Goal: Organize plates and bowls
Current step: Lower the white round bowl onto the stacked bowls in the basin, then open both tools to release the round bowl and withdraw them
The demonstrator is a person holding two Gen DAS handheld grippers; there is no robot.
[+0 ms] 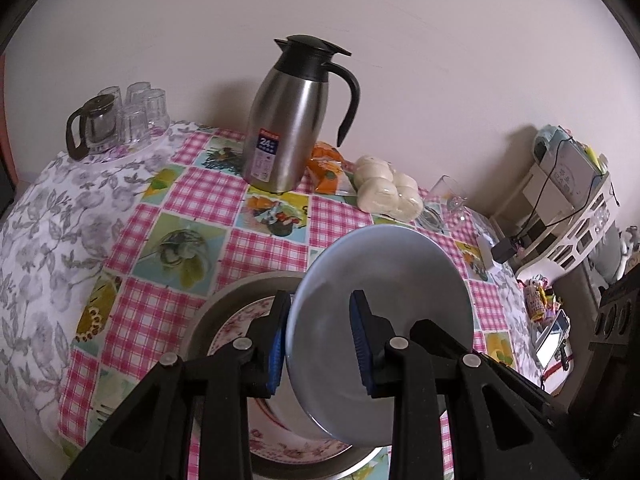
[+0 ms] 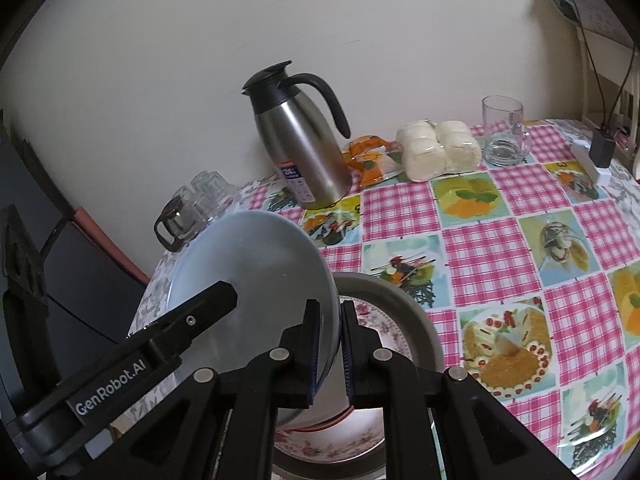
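A: Why is the grey plate (image 2: 256,280) tilted on edge?

B: The right hand-held gripper (image 2: 330,354) pinches its rim, carrying it above the floral plate (image 1: 240,320) in the near metal basin (image 1: 224,292). The left hand-held gripper (image 1: 320,344) stands wide, straddling the rim without clamping.

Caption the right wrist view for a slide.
Right gripper clamps the tilted blue plate's rim over a floral plate; left gripper reaches in alongside.
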